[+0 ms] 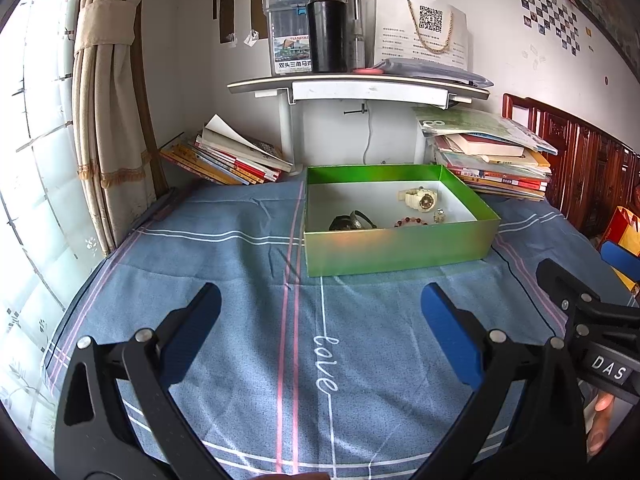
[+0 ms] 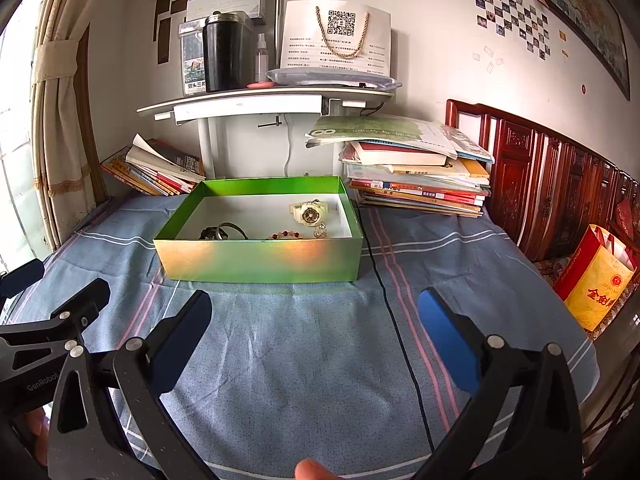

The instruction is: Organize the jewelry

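The green box sits on the far half of the blue checked cloth, open at the top, and all the jewelry that can be seen lies inside it: a cream watch toward the far right, a black watch near the front wall, a red bead bracelet to its right, and a small clear trinket beside the beads. Both tongs hang over the near part of the cloth, well apart from the box. The left tongs are spread wide and hold nothing; the right tongs are likewise spread wide with nothing between them.

With nothing loose visible on the cloth, the sorting looks largely done, so the step in hand is probably a check or a tidying of pieces inside the box. Reaching in well would mean coming down over the front wall from above rather than pushing at it, since a light card box would likely slide. The beads and trinket lie close together, so one finger should go between them with care.

The front wall hides the box floor just behind it, cutting off the lower part of the black watch and the bracelet. What the trinket is cannot be told. A thin dark cord crosses the cloth to the right of the box.
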A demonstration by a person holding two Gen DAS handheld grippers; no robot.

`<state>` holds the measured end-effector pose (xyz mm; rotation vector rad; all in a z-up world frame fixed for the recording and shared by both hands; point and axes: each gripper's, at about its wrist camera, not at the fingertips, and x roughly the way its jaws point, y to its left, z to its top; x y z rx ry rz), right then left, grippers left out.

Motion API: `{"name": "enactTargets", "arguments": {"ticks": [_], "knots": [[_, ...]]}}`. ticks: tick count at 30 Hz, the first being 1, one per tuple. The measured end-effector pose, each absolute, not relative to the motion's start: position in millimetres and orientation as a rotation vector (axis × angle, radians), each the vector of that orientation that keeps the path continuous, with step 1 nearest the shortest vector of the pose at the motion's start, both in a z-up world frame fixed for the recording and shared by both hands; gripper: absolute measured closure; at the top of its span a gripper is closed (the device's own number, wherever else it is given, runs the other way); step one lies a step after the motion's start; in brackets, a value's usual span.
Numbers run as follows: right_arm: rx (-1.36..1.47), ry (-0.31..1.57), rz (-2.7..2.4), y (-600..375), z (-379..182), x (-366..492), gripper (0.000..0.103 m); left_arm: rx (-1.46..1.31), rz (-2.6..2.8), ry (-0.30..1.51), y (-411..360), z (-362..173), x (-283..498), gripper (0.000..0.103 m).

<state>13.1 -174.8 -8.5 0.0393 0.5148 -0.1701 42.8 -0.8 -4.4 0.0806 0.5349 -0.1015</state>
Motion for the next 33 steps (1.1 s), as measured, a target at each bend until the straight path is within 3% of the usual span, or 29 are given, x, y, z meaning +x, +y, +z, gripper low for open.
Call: {"name": "enactTargets", "arguments": {"ticks": [33], "knots": [[0.044, 0.53, -0.171, -172.2, -13.2, 15.5, 0.003, 0.097, -0.117, 0.547, -1.0, -9.2, 45.8, 0.004]]}}
